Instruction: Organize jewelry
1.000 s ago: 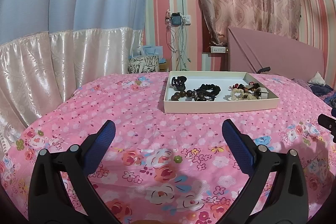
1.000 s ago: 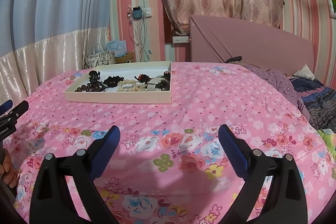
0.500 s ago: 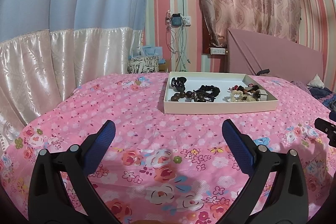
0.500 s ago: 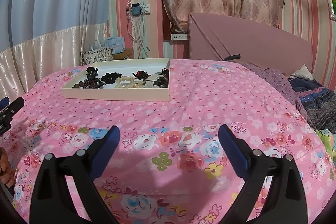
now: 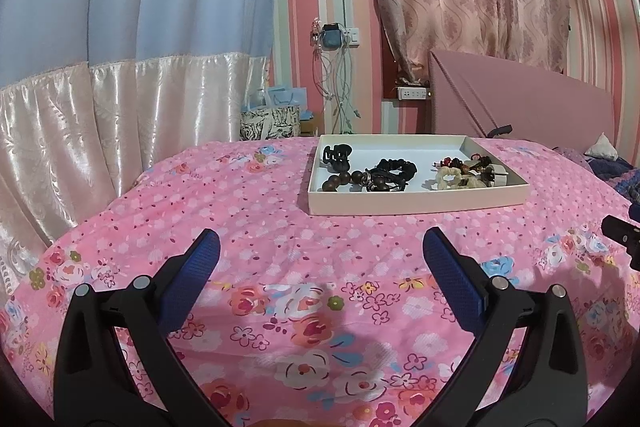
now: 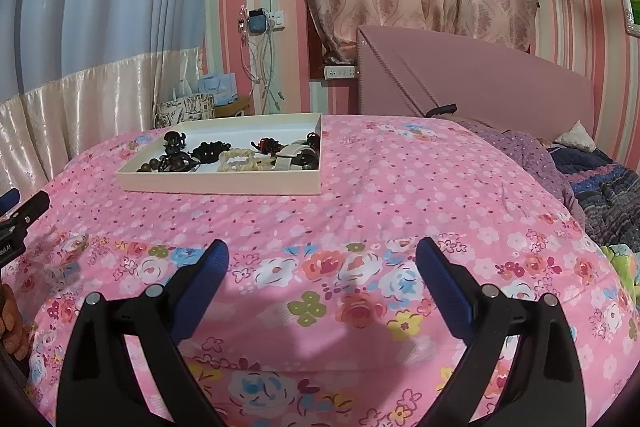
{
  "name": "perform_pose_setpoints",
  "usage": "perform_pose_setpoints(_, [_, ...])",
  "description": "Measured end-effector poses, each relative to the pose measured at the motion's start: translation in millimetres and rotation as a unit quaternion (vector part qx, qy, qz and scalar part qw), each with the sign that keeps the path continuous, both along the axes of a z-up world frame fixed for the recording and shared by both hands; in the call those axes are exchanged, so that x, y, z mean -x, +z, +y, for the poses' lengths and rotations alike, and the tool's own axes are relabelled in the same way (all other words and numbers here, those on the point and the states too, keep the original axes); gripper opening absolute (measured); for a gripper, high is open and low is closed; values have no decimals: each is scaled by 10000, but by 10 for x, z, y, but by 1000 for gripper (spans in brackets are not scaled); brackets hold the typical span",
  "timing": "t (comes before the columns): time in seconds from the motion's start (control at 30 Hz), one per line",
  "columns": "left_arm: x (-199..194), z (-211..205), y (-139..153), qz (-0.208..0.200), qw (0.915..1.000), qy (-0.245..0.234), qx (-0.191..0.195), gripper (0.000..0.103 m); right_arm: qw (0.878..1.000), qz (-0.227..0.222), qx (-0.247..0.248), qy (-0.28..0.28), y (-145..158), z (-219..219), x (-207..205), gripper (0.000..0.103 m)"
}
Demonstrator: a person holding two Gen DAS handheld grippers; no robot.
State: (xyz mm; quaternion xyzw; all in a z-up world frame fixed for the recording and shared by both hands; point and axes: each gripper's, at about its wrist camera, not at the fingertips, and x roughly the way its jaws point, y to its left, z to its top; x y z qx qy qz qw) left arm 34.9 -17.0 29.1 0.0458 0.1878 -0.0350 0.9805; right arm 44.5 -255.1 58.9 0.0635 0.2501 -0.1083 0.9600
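A shallow cream tray (image 5: 416, 203) (image 6: 224, 183) rests on the pink floral bedspread. Inside it lie a black claw clip (image 5: 338, 154) (image 6: 174, 139), a dark wooden bead bracelet (image 5: 339, 181), black hair ties (image 5: 394, 169) (image 6: 210, 151), a cream beaded bracelet (image 5: 446, 181) (image 6: 240, 161) and a few red and dark pieces (image 5: 478, 165) at the right end. My left gripper (image 5: 320, 251) hangs open over the bedspread, well short of the tray. Further right, my right gripper (image 6: 322, 259) is open too, with nothing between its fingers. Each gripper's tip shows at the other view's edge.
The bedspread (image 5: 260, 227) covers a bed with a pink headboard (image 6: 480, 83) behind. A dark crumpled blanket (image 6: 600, 195) and a pillow lie at the right. Curtains hang at the left and back, with a patterned box (image 5: 270, 123) and a cabled wall socket.
Both views have shifted a little, so the tray sits slightly differently in frame. Both grippers stay open and empty, and nothing in the tray has moved.
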Motion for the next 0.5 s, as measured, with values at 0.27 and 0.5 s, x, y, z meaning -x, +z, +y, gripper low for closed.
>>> perform_pose_setpoints(0.27, [-33,-28,-7,-7,10000,11,-13,100,10000,2,10,70,12,23,-17,95])
perform_pose_setpoints(0.5, [-37,-36,-15,18,10000,2,-58,100,10000,-23,-23,46,15,25,-29,95])
